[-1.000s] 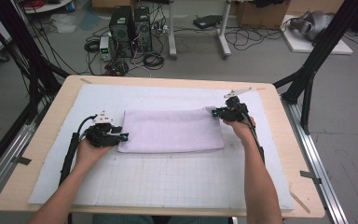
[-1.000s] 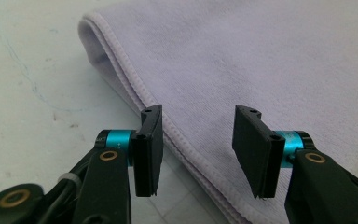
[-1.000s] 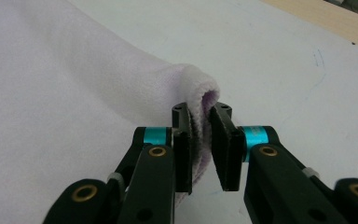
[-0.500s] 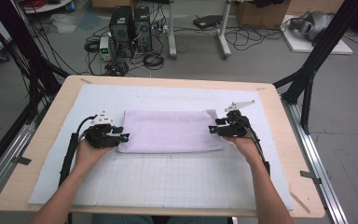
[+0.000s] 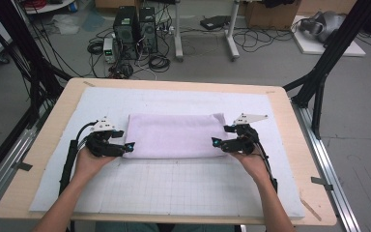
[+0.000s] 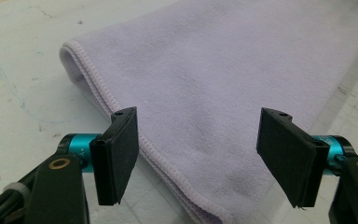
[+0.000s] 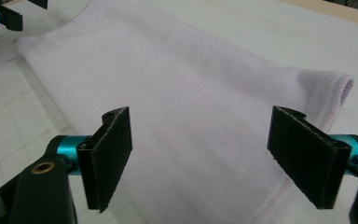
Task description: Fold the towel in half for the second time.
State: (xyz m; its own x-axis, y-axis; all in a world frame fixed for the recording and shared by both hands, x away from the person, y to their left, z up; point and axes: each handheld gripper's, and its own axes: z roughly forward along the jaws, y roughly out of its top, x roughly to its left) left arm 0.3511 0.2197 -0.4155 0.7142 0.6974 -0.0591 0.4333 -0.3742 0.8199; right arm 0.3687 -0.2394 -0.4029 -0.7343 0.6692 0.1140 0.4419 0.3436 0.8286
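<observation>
Folded lilac towel (image 5: pixel 174 136) flat on gridded mat (image 5: pixel 174 186), left gripper (image 5: pixel 128 145) and right gripper (image 5: pixel 216 143) at its short edges, fingers just spread, nothing pinched

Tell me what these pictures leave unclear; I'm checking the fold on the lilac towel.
- Towel layer count: in the high view too small to count.
- Towel's underside: hidden by the towel itself.
- Towel's near corner in the left gripper view: cut by the bottom edge.
- Left gripper fingers in the high view: too small.

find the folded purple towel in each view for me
High view: the towel lies mid-table between the left gripper and right gripper.
Left gripper view: it runs from the bottom centre to the upper right.
Right gripper view: it fills the centre.
Shared landmark: the towel's stitched hem.
</observation>
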